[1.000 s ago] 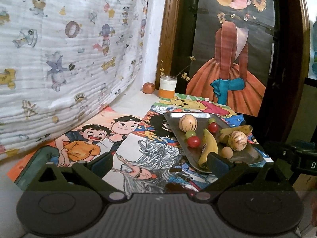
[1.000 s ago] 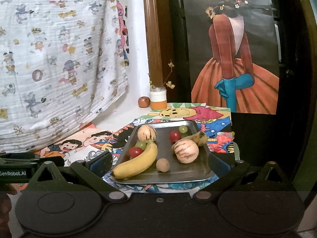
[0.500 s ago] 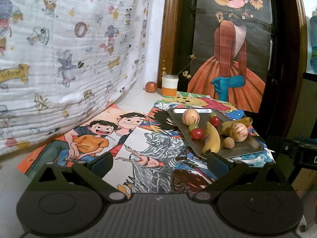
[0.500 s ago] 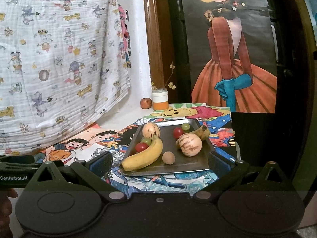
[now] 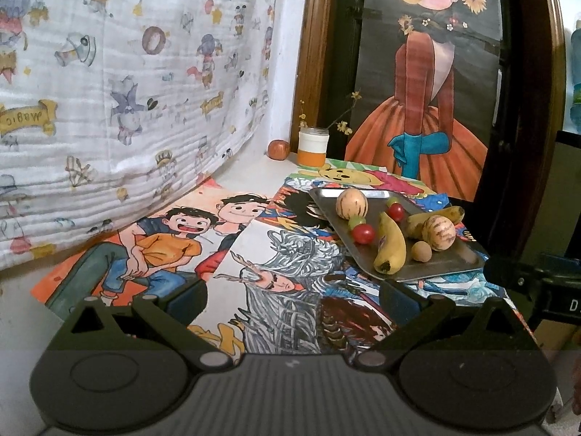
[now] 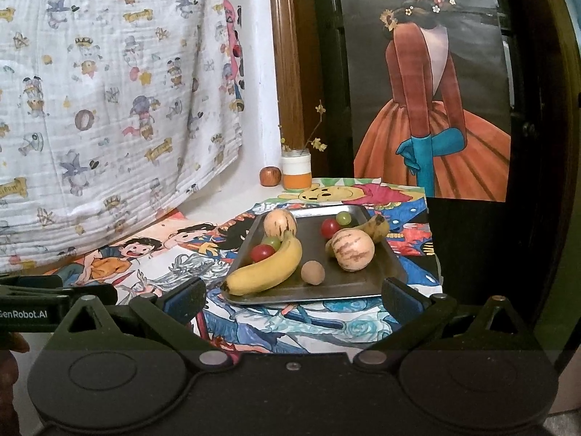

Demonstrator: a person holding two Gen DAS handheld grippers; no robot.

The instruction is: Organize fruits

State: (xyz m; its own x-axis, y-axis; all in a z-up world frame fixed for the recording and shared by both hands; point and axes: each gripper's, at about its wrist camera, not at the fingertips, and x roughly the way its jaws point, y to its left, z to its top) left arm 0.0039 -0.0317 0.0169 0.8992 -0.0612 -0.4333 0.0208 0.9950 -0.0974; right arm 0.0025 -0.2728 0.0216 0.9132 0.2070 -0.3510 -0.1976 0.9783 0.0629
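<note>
A metal tray (image 6: pixel 348 285) (image 5: pixel 452 265) lies on the picture-covered table and holds fruit. On it are a yellow banana (image 6: pixel 270 269) (image 5: pixel 392 245), a smaller banana (image 6: pixel 374 226) (image 5: pixel 434 216), two striped pale melons (image 6: pixel 353 249) (image 6: pixel 279 221), two red tomatoes (image 6: pixel 262 252) (image 6: pixel 329 227), green grapes (image 6: pixel 343 217) and a small brown round fruit (image 6: pixel 312 272) (image 5: pixel 421 251). My right gripper (image 6: pixel 292 299) is open, just short of the tray's near edge. My left gripper (image 5: pixel 292 296) is open and empty over the posters, left of the tray.
A red apple (image 5: pixel 279 149) and a white-and-orange jar (image 5: pixel 312 147) with twigs stand at the back by the wooden frame. A patterned cloth (image 5: pixel 109 91) hangs along the left. The table drops off just right of the tray (image 6: pixel 435 254). A hand (image 6: pixel 11 348) holds the left gripper.
Both grippers have drawn back and risen a little, so the tray and fruit look smaller and farther. Nothing on the tray has moved. Both stay open.
</note>
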